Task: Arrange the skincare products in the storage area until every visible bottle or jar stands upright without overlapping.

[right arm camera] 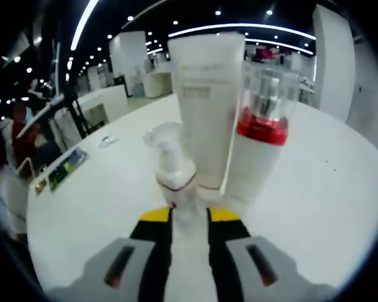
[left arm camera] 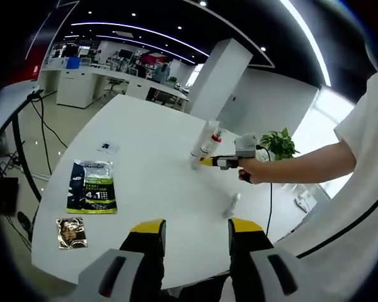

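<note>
White tabletop (left arm camera: 151, 182) is seen stretching through a large open-plan office with ceiling light strips, and everything is placed with reference to it. Nearest in the left gripper view, the left gripper (left arm camera: 195, 229) is held above the near edge of the table with its yellow-tipped jaws apart and nothing between them. Just beyond, a small bottle (left arm camera: 232, 204) is seen lying on its side on the table. Toward the table's left edge a dark green sachet (left arm camera: 92, 186) is laid flat, with a small brown packet (left arm camera: 71, 232) nearer the edge beside it and a small card (left arm camera: 107, 148) farther back. Farther across the table, the right gripper (left arm camera: 205, 161) is held out by a person's hand (left arm camera: 251, 170) toward a standing group of products. In the right gripper view, the right gripper (right arm camera: 189, 217) is closed on a small pump bottle (right arm camera: 175, 182), which is held upright just above the table. Directly behind it a tall white tube (right arm camera: 208, 104) is stood upright, and touching its side is a white bottle with a red band (right arm camera: 261, 145) and clear cap, also upright. A potted plant (left arm camera: 278, 145) is visible beyond the far edge of the table.
</note>
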